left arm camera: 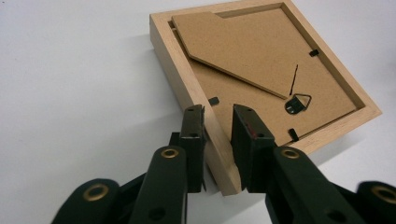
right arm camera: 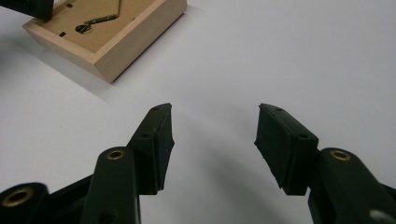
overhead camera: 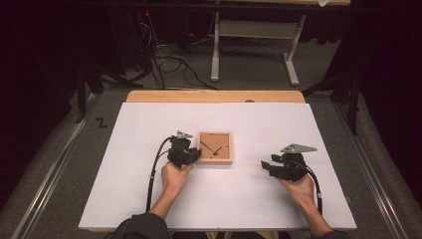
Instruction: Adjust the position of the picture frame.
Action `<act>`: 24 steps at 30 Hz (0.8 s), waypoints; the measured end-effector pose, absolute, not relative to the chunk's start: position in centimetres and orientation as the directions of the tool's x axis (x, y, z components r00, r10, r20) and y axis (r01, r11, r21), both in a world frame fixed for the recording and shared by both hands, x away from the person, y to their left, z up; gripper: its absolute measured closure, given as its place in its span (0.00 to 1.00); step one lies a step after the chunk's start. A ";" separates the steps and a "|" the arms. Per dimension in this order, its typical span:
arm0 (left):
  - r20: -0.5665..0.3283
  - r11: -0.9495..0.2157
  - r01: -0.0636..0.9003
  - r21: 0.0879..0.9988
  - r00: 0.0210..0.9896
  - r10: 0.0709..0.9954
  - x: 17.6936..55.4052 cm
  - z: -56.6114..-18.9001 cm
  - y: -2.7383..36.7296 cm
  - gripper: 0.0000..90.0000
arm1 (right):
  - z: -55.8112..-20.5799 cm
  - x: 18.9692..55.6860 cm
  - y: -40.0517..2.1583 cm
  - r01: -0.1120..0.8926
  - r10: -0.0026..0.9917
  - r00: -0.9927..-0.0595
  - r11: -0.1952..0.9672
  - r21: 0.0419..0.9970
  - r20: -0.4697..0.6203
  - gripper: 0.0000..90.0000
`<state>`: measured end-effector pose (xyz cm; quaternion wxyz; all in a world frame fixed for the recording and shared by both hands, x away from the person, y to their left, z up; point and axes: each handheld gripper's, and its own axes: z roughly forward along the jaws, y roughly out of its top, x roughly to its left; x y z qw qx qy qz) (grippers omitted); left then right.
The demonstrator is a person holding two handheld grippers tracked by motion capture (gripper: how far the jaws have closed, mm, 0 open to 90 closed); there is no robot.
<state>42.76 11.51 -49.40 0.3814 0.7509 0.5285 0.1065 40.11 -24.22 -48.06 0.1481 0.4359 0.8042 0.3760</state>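
Wooden square picture frame (left arm camera: 261,79) lies face-down, its rim pinched between our left gripper (left arm camera: 218,122) fingers. We judge it light, stiff, the glass fragile. Right gripper (right arm camera: 212,122) fingers gape, holding nothing.

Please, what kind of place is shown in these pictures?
Probably a lab or recording workspace, not a home: a white table ringed by dark curtains, loose cables on the grey floor behind, and a bare desk frame. Only a wooden picture frame lies on it.

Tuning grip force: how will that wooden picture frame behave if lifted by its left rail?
The wooden picture frame looks rigid and probably light: thin wood rails, fibreboard back. Held by one rail in the left tool, it would likely sag and pivot. It lies face down; if the front is glazed, treat it as fragile. The easel leg may swing open.
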 end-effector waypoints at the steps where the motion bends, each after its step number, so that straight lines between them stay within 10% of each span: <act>1: -0.243 -0.150 0.712 0.685 0.419 0.875 42.8 -49.4 11.5 0.83 | -48.1 40.1 -24.2 0.590 0.812 -0.576 0.337 0.734 0.090 0.53; 24: -0.242 -0.222 0.689 0.690 0.509 0.826 41.9 -49.3 9.8 0.87 | -48.0 40.1 -23.8 0.595 0.800 -0.591 0.346 0.725 0.104 0.58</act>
